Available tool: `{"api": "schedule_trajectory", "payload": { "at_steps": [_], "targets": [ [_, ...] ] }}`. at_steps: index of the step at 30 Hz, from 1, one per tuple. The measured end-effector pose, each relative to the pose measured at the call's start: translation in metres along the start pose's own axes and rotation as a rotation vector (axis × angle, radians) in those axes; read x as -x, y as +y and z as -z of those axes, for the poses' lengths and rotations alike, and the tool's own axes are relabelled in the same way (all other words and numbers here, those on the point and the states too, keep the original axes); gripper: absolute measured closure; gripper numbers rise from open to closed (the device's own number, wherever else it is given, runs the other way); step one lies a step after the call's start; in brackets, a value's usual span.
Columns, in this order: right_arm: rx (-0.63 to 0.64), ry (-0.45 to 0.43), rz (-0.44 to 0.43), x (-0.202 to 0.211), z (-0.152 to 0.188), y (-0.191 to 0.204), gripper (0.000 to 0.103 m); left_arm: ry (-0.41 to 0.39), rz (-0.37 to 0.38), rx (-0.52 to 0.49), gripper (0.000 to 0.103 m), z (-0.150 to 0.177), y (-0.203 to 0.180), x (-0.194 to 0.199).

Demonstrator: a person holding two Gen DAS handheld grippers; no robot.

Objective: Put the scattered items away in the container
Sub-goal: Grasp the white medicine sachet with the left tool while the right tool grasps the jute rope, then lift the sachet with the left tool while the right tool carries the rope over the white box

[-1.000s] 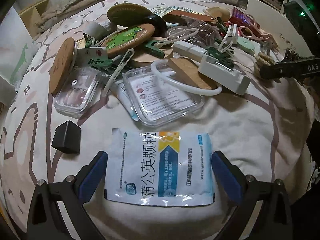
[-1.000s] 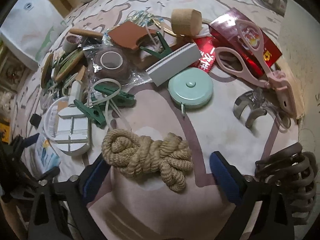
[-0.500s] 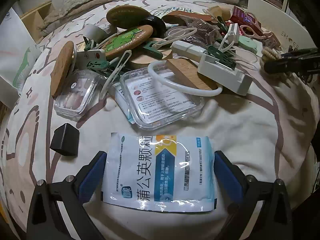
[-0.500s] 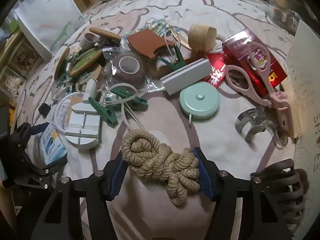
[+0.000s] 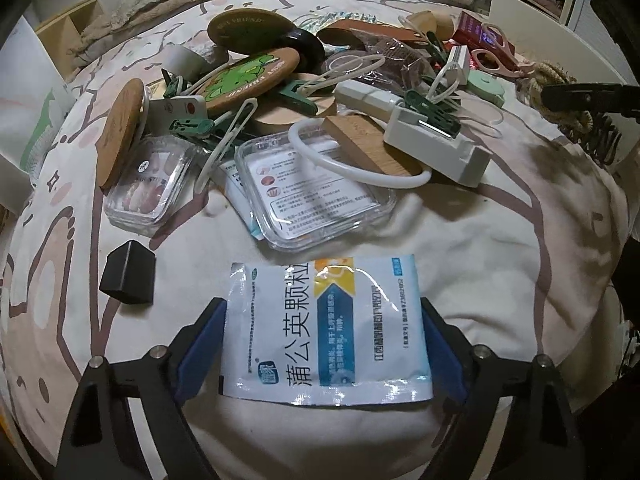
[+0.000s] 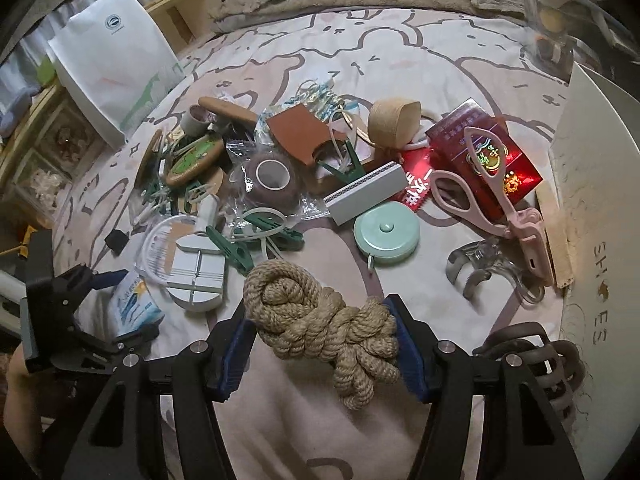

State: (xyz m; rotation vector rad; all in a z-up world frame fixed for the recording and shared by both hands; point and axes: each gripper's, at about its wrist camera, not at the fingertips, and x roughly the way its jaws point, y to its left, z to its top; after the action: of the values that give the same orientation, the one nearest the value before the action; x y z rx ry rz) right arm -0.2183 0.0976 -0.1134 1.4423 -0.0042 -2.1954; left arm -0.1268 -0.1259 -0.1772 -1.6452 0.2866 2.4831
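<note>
A white and blue medicine sachet lies flat on the bedspread between the fingers of my left gripper. Its jaws are closing, and the blue pads stand right at the sachet's two side edges without buckling it. My right gripper is shut on a knotted bundle of tan rope, held just above the bedspread. In the left wrist view the rope and the dark right gripper show at the far right. A white box marked SHOES stands on the right.
A heap of scattered things fills the middle: clear plastic cases, green clips, wooden discs, a mint tape measure, pink scissors, a red packet, tape rolls. A small black cube lies left of the sachet. A white paper bag stands far left.
My right gripper closed on the rope bundle and lifted it a little off the bedspread. The left gripper's jaws narrowed onto the sachet's edges; the left hand stayed where it was.
</note>
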Motion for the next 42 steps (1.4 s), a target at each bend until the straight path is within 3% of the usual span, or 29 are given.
{"api": "schedule_trajectory", "payload": {
  "at_steps": [3,9,28,42],
  "targets": [
    [0.001,-0.003,-0.001,0.002,0.000,-0.001,0.039,-0.024,0.008,0.014,0.030,-0.002,-0.001,0.007],
    [0.009,-0.013,0.002,0.008,0.002,-0.001,0.039,-0.029,-0.009,0.024,0.034,-0.004,-0.001,0.009],
    [0.043,-0.042,0.012,0.022,0.004,0.004,0.039,-0.082,-0.050,0.097,0.035,-0.010,0.013,0.031],
    [0.079,-0.128,0.034,0.053,0.004,0.015,0.039,-0.246,-0.073,0.110,0.035,-0.041,-0.002,0.078]
  ]
}}
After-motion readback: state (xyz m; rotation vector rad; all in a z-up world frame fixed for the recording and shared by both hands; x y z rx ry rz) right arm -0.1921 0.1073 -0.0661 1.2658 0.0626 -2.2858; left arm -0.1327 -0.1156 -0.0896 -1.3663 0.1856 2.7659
